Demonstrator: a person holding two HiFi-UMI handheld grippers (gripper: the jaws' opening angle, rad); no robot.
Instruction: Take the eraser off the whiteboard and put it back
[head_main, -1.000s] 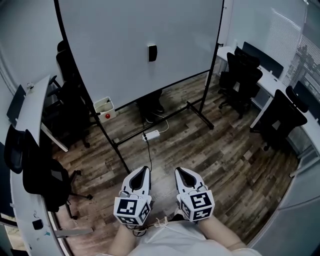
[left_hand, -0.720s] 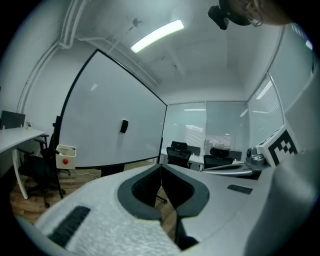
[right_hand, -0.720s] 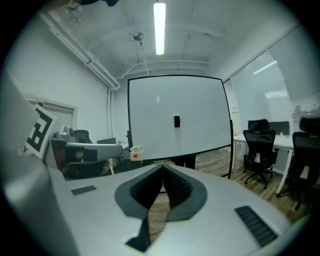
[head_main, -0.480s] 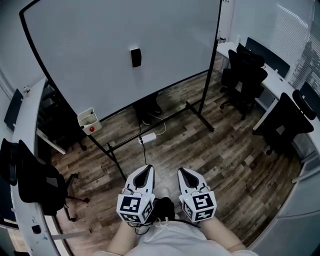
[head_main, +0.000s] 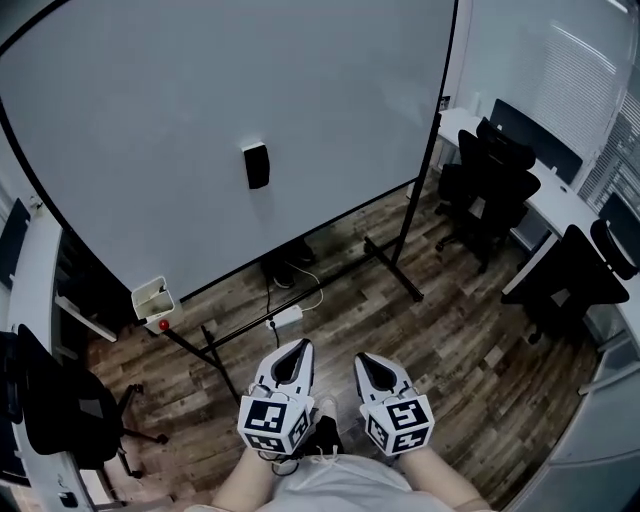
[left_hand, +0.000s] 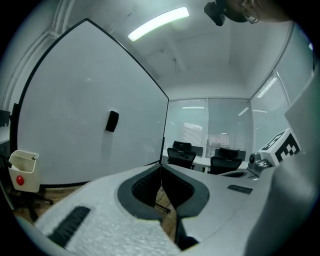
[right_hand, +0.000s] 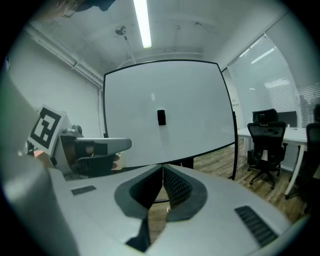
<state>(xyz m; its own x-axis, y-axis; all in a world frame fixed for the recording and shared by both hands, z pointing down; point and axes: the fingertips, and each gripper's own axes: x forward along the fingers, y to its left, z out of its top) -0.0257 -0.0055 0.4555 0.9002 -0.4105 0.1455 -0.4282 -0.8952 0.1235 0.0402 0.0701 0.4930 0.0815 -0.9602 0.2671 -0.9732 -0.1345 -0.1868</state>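
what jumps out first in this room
The big whiteboard fills the upper left of the head view, blank except for a small black eraser stuck near its middle. At the bottom, the left gripper and right gripper point toward it side by side, both shut and empty. Black office chairs stand at the right.

Whiteboard (head_main: 150, 110) nearer and filling more of the view, eraser (head_main: 256, 166) closer, white box (head_main: 152, 298) nearer

A small black eraser (head_main: 256, 166) clings upright to the whiteboard (head_main: 130, 110), near its middle. The board is large, white and black-edged.
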